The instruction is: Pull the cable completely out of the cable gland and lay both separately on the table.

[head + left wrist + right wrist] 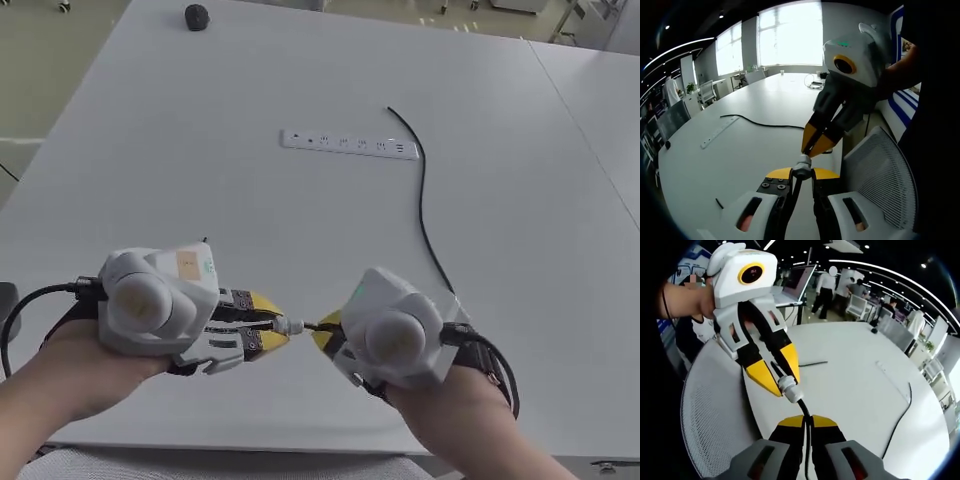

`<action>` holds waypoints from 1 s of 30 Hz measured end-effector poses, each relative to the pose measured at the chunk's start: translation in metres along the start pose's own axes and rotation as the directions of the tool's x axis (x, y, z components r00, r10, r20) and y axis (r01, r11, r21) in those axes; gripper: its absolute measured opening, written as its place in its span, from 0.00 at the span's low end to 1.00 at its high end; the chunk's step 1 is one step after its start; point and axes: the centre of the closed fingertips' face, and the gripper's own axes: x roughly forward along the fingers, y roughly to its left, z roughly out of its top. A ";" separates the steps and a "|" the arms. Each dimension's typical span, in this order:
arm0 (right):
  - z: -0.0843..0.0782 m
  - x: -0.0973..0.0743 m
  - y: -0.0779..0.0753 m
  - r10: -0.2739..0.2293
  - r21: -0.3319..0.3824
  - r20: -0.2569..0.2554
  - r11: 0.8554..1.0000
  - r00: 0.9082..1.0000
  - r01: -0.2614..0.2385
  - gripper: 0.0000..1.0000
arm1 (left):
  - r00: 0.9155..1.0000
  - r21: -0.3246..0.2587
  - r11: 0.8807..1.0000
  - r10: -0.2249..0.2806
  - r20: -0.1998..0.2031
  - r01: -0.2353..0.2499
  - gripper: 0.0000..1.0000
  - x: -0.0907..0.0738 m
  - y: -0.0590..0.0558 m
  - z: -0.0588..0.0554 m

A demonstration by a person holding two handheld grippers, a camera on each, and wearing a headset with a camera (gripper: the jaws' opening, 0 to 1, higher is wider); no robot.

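While the left gripper (272,328) grips it, the cable gland (291,325) points rightward.

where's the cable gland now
The gland is clamped in the left gripper, bottom centre of the head view, its cable entering the right gripper.

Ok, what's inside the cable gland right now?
The black cable enters the cable gland; how far it reaches inside is hidden by the gland and the left tool.

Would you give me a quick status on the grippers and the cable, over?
Left gripper shut on cable gland. Right gripper shut on cable. Cable not yet out, both above table. Power strip well clear.
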 end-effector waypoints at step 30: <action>-0.040 0.001 -0.016 -0.028 0.224 -0.064 0.974 0.998 0.042 0.00 | 1.000 -0.002 1.000 -0.003 0.002 0.003 0.15 0.000 -0.006 -0.001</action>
